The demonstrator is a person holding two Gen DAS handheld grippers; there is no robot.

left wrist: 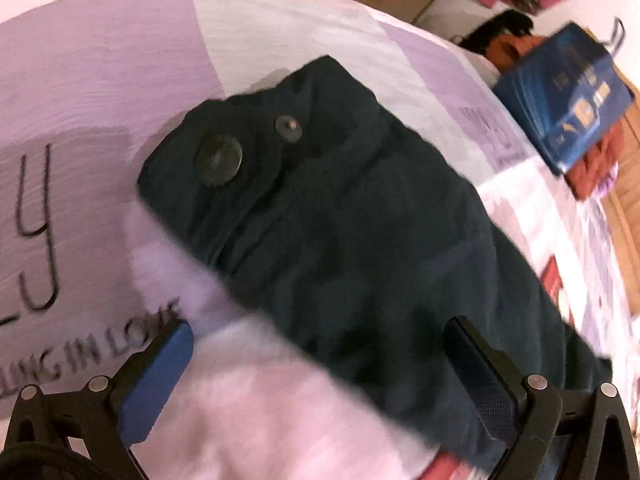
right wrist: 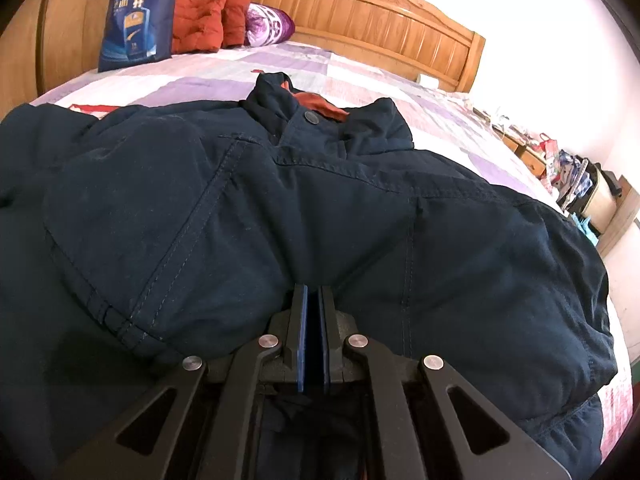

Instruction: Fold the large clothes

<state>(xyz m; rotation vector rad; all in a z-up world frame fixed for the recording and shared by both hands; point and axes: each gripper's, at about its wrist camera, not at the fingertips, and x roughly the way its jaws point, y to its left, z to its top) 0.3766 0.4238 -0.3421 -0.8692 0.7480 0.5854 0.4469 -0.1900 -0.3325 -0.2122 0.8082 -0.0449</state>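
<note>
Showing jacket (right wrist: 304, 208) collar in R view; L view shows cuff (left wrist: 224, 160) w/ snaps

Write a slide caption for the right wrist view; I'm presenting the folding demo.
Right claw shut at the lower edge of a navy jacket spread on a bed, collar toward the wooden headboard.

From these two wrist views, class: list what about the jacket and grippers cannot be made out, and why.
- Right view: whether the right gripper pinches jacket fabric; its tips are buried in folds.
- Left view: cuff button detail, motion-blurred.
- Right view: jacket hem, cut off by the bottom edge.
</note>
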